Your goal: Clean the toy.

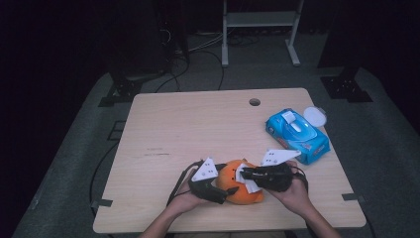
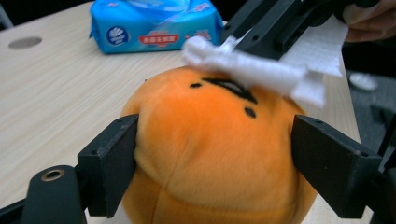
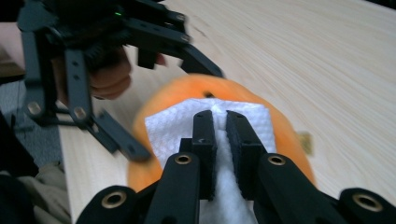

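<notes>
An orange plush toy (image 1: 241,186) with a small black face sits near the table's front edge. My left gripper (image 1: 225,194) is shut on the plush toy (image 2: 210,154), one jaw pressed on each side of it. My right gripper (image 1: 244,174) is shut on a white wet wipe (image 3: 224,140) and holds it against the top of the plush toy (image 3: 154,116). In the left gripper view the wet wipe (image 2: 261,72) lies across the toy's face, with the right gripper (image 2: 236,39) above it.
A blue wet wipe pack (image 1: 297,135) with its round lid flipped open lies at the table's right. A cable hole (image 1: 254,102) is near the far edge of the wooden table (image 1: 188,129).
</notes>
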`<state>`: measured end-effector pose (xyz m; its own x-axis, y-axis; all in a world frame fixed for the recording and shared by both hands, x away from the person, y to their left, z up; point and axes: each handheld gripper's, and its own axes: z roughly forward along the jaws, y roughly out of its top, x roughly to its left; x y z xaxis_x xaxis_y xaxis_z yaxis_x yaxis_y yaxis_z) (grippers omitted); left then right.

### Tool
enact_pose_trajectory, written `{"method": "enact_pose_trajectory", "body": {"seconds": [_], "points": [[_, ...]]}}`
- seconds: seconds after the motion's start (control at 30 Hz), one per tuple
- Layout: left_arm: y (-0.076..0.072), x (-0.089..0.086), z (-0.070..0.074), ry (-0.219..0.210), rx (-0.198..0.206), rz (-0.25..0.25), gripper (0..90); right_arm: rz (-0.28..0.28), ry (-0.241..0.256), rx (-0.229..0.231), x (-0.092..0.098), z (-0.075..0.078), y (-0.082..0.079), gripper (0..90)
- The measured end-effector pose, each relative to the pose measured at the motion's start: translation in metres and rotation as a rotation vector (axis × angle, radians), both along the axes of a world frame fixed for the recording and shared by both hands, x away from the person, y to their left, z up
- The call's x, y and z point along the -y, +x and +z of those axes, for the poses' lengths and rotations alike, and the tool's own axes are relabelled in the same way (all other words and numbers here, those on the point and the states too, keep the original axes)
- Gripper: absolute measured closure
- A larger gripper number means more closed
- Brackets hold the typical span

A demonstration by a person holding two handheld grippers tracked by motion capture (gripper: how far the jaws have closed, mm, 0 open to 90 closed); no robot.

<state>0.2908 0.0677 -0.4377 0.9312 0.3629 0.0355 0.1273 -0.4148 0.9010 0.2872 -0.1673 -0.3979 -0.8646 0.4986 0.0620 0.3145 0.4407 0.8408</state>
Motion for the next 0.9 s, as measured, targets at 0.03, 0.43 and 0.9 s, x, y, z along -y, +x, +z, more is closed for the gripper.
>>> {"method": "enact_pose_trajectory", "body": {"seconds": [0.03, 0.43, 0.9], "points": [[-0.002, 0.001, 0.001, 0.008, 0.009, -0.006, 17.4, 0.014, -0.005, 0.009, -0.004, 0.002, -0.002, 81.8], [0.008, -0.006, -0.001, -0.021, -0.104, 0.023, 17.6, 0.029, -0.012, -0.014, 0.004, 0.003, 0.001, 81.7], [-0.002, -0.002, 0.005, -0.003, -0.055, -0.021, 16.6, -0.033, 0.002, -0.027, 0.021, 0.000, 0.007, 81.6]]}}
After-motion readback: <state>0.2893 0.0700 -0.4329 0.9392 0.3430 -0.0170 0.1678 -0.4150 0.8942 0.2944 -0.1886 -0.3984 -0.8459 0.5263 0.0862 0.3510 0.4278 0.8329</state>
